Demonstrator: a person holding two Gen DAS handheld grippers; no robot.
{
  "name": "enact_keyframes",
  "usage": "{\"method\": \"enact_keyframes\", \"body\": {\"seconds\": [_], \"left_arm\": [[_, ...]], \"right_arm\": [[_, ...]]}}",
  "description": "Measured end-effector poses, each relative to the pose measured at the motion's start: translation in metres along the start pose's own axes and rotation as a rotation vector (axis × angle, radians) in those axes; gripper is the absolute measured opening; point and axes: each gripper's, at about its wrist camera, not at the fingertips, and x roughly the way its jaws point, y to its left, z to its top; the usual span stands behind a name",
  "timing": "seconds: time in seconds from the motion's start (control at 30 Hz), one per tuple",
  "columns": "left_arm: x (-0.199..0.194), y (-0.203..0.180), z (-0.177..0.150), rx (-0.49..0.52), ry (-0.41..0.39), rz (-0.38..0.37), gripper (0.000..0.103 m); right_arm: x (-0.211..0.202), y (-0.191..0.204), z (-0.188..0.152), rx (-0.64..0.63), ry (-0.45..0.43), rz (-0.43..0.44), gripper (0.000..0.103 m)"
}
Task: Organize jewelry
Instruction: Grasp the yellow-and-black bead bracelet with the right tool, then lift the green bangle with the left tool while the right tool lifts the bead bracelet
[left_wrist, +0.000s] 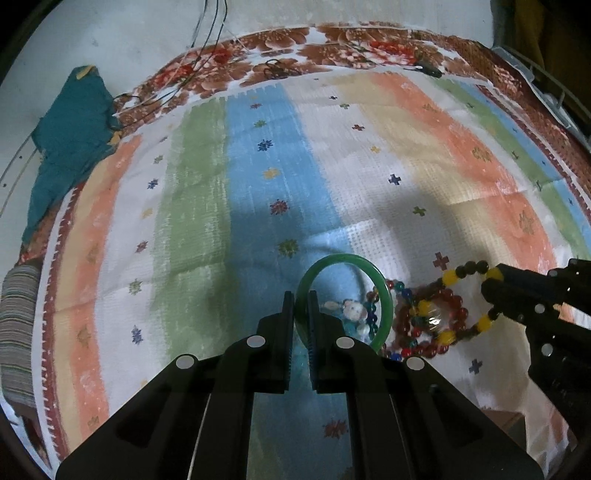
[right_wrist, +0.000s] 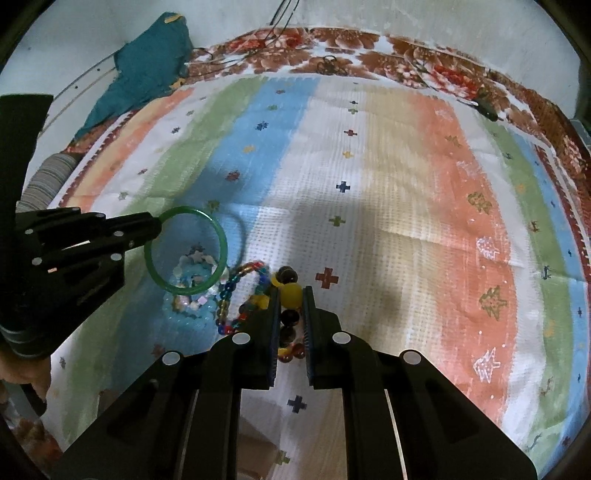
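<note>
Early in the sorting, by the look of it. Left tongs (left_wrist: 302, 310) pinched narrow on the rim of the green bangle (left_wrist: 384, 299), which stands tilted up off the striped cloth (left_wrist: 207, 206). Right tongs (right_wrist: 290, 302) clamped on a yellow bead of the black-and-yellow bracelet (right_wrist: 289, 295), just right of the bangle and partly raised. Left behind in a heap under and beside the bangle: pale shell bracelet (right_wrist: 195, 260), multicoloured bead strand (right_wrist: 236, 280), red bead bracelet (left_wrist: 439, 306). Nothing yet laid out apart; two pieces in hand, at least three to separate.
</note>
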Motion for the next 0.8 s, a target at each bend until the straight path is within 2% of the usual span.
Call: {"method": "enact_keyframes", "body": {"seconds": [0.4,0.8], "left_arm": [[-0.030,0.003,-0.014,-0.029,-0.032,0.011,0.006],[-0.080,0.001,-0.026,-0.086,-0.117,-0.033,0.006]], "right_arm": [[-0.028,0.002,-0.013,0.020,-0.049,-0.021,0.012],[-0.060,0.014,-0.024,-0.010,-0.126,-0.031,0.012]]}}
